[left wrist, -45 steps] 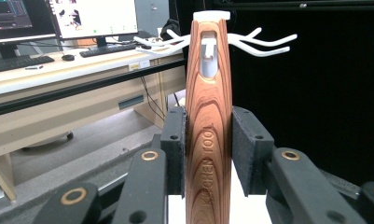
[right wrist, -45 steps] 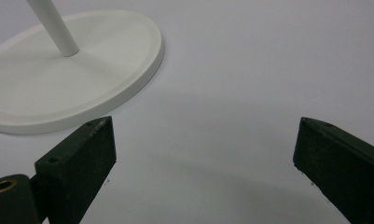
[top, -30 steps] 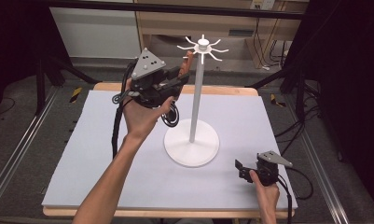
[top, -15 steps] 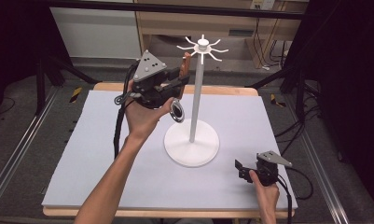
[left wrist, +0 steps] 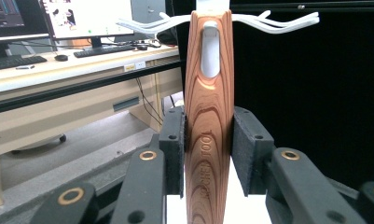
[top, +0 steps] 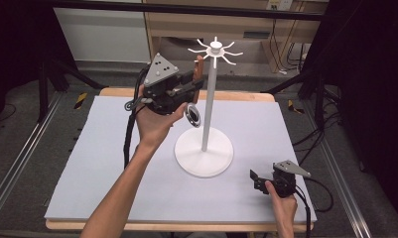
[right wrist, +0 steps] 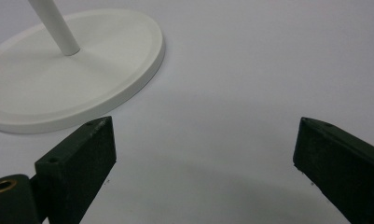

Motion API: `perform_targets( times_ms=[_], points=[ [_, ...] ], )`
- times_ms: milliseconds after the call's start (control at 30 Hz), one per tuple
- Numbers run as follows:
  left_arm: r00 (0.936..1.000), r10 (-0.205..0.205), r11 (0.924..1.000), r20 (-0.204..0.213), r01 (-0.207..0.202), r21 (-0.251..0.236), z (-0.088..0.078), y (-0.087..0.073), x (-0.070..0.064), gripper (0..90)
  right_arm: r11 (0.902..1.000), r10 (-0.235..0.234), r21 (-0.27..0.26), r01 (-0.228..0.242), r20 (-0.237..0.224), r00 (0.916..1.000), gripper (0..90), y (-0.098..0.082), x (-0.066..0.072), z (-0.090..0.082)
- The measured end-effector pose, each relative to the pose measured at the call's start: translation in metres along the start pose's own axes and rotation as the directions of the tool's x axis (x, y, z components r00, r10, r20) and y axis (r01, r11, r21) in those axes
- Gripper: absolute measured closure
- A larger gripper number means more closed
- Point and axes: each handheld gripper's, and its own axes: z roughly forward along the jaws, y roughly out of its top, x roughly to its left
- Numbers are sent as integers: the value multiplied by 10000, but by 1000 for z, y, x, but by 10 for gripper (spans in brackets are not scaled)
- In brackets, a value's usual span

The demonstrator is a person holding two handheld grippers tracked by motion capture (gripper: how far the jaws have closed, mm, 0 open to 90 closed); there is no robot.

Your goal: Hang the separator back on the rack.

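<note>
A white stand with a round base and a ring of hooks at its top rises from the middle of the table. A wooden-handled tool stands upright at the hooks, and one white hook passes through the slot in its handle. Its round metal head hangs below my left hand, beside the pole. My left gripper is raised to the left of the pole and shut on that handle, a pad on each side. Down at the front right, my right gripper rests open on the table, its jaws wide apart with nothing between them.
A pale grey mat covers the wooden table. A desk with monitors and a keyboard stands beyond it. Black tripod legs and cables lie on the floor at both sides, and metal rails run along the table's left and right.
The handle has come from a slight tilt to upright at the hooks, and the round head has swung a little toward the pole. Both hands have kept their places.
</note>
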Motion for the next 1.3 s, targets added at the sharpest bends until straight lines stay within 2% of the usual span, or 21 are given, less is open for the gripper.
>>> perform_targets(
  times_ms=[367, 667, 900, 967, 1000, 1100, 1300],
  points=[
    [9998, 217, 9996, 54, -218, 153, -7, -7, 4, 616, 10000, -54, 5, 54, 48, 10000, 63, 0, 0, 0],
    [9986, 518, 9977, 38, -519, 424, -24, -22, 6, 550, 10000, -36, 37, 36, 101, 9999, 63, 0, -1, 0],
    [9991, 412, 9974, 49, -414, 595, -38, -43, 10, 509, 10000, -38, 60, 37, 125, 9999, 63, 0, -1, 0],
    [9994, 349, 9971, 46, -351, 681, -44, -55, 12, 498, 10000, -52, 48, 51, 121, 9999, 63, 0, -1, 0],
    [9994, 349, 9971, 46, -351, 681, -44, -55, 12, 494, 10000, -33, 57, 32, 105, 9999, 63, 0, -1, 0],
    [9996, 282, 9957, -41, -278, 888, -48, -69, 15, 485, 10000, -49, 69, 49, 105, 9999, 63, 0, -1, 0],
    [9999, -45, 9928, -141, 62, 1196, -54, -98, 23, 466, 9999, -25, 104, 25, 71, 10000, 63, -1, 0, 0]
  ],
)
